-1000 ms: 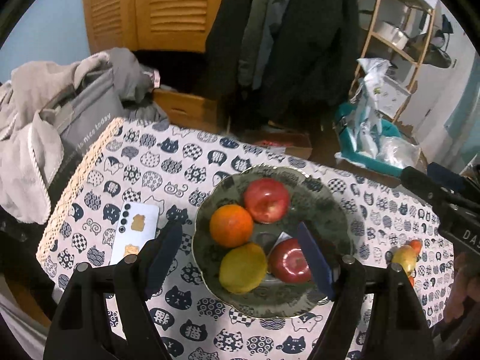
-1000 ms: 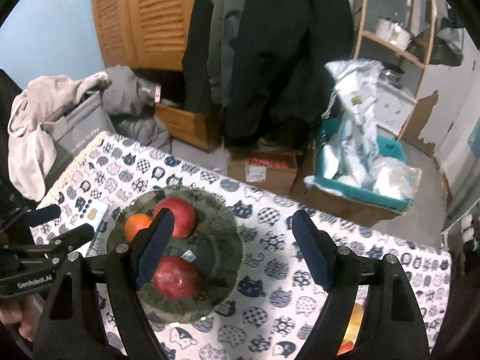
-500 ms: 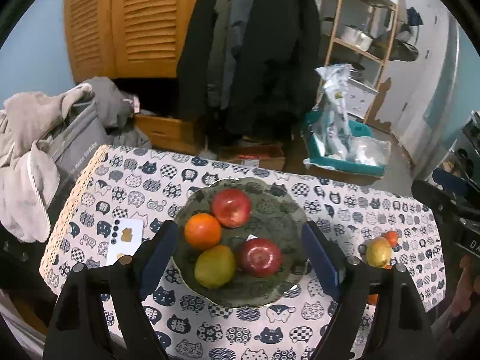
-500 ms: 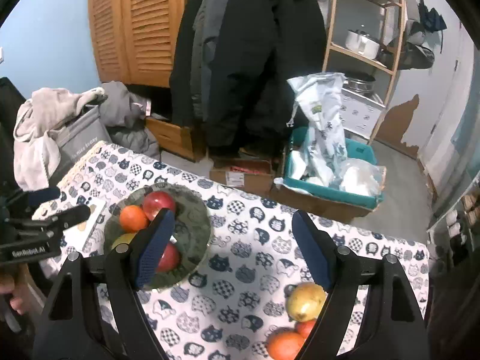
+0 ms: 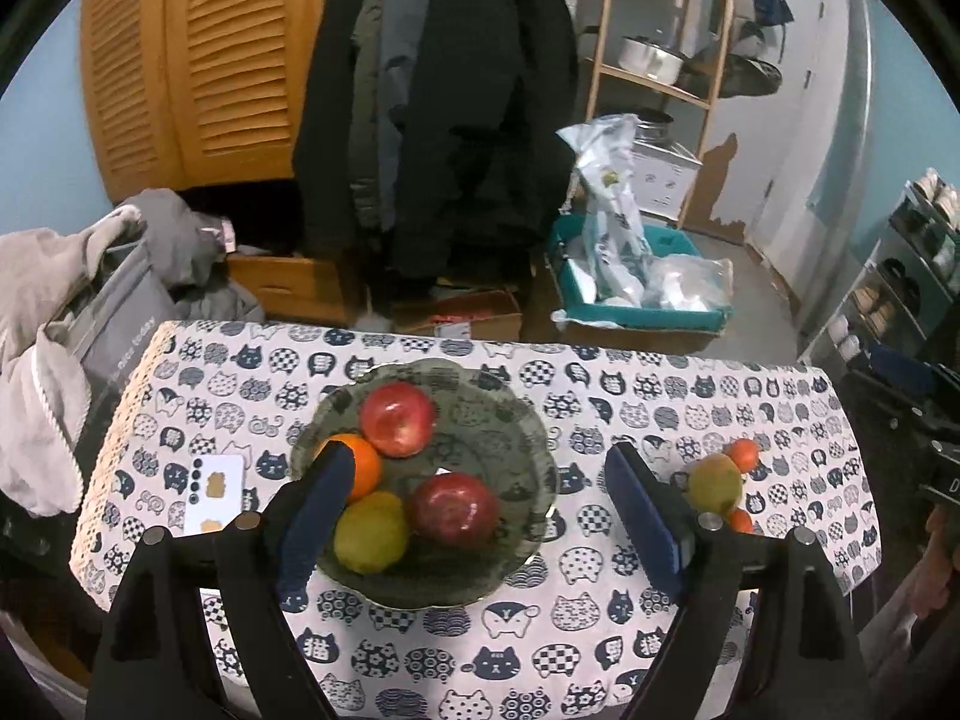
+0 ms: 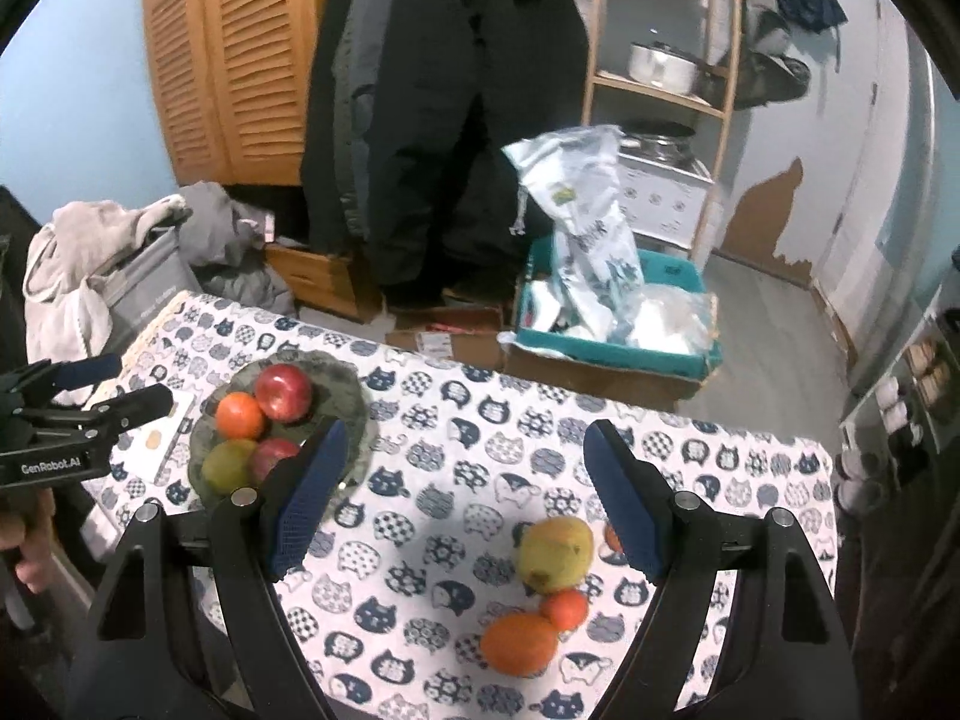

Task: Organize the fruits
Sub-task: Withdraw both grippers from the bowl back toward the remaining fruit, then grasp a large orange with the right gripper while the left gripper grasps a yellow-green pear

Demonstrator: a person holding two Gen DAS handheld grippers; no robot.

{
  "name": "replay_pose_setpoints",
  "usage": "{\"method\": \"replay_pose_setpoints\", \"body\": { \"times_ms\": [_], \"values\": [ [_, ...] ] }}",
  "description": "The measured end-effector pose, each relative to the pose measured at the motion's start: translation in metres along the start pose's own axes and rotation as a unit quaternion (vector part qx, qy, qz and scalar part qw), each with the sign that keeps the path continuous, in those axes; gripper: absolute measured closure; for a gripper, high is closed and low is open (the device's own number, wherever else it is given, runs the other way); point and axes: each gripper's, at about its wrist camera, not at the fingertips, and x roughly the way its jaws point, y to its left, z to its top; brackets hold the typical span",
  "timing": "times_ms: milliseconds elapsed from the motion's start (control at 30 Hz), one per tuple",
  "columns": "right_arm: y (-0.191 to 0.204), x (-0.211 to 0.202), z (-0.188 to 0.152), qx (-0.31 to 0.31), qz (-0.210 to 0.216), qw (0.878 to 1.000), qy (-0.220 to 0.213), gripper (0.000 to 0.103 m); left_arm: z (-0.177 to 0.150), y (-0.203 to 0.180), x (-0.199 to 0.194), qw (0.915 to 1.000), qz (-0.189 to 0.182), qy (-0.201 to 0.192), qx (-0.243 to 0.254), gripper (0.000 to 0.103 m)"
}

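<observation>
A dark green patterned plate [image 5: 528,420] on the cat-print tablecloth holds two red apples [image 5: 397,420], an orange [image 5: 363,465] and a yellow-green pear [image 5: 372,531]. My left gripper [image 5: 477,456] hovers above the plate, its jaws opening with nothing held between them. To the right lie loose fruit: a pear [image 6: 555,546], a large orange [image 6: 519,642] and a small orange [image 6: 567,609]. My right gripper [image 6: 465,438] hangs open and empty above the cloth, between the plate [image 6: 354,396] and the loose fruit. The left gripper [image 6: 141,383] shows at the left edge.
A white phone [image 5: 213,492] lies left of the plate. A grey bag draped with clothes [image 5: 90,300] stands off the table's left end. Beyond the far edge are hanging coats, a cardboard box and a teal crate [image 5: 630,300] on the floor.
Both grippers have pulled back and risen, so the plate looks smaller. The left jaws have widened. The loose fruit has come into the right wrist view.
</observation>
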Motion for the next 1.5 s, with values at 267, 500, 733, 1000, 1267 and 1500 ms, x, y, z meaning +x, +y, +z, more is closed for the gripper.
{"method": "replay_pose_setpoints", "body": {
  "times_ms": [267, 500, 733, 1000, 1267, 1500],
  "values": [
    [-0.034, 0.000, -0.025, 0.029, -0.023, 0.999, 0.019, 0.022, 0.000, -0.036, 0.010, 0.9994, -0.020, 0.013, 0.024, 0.016],
    [-0.054, 0.012, -0.048, 0.045, -0.039, 0.997, 0.050, 0.022, -0.012, -0.071, 0.028, 0.9973, -0.018, 0.035, 0.063, 0.016],
    [-0.063, 0.032, -0.071, 0.063, -0.042, 0.993, 0.088, 0.022, -0.028, -0.087, 0.049, 0.9951, -0.011, 0.053, 0.082, 0.016],
    [-0.064, 0.061, -0.098, 0.083, -0.040, 0.986, 0.139, 0.022, -0.048, -0.087, 0.081, 0.9928, -0.005, 0.093, 0.075, 0.016],
    [-0.069, 0.098, -0.135, 0.125, -0.024, 0.971, 0.204, 0.022, -0.080, -0.085, 0.113, 0.9881, -0.012, 0.143, 0.056, 0.016],
    [-0.067, 0.123, -0.157, 0.133, -0.026, 0.960, 0.247, 0.022, -0.098, -0.089, 0.131, 0.9828, -0.010, 0.175, 0.059, 0.016]
  ]
}}
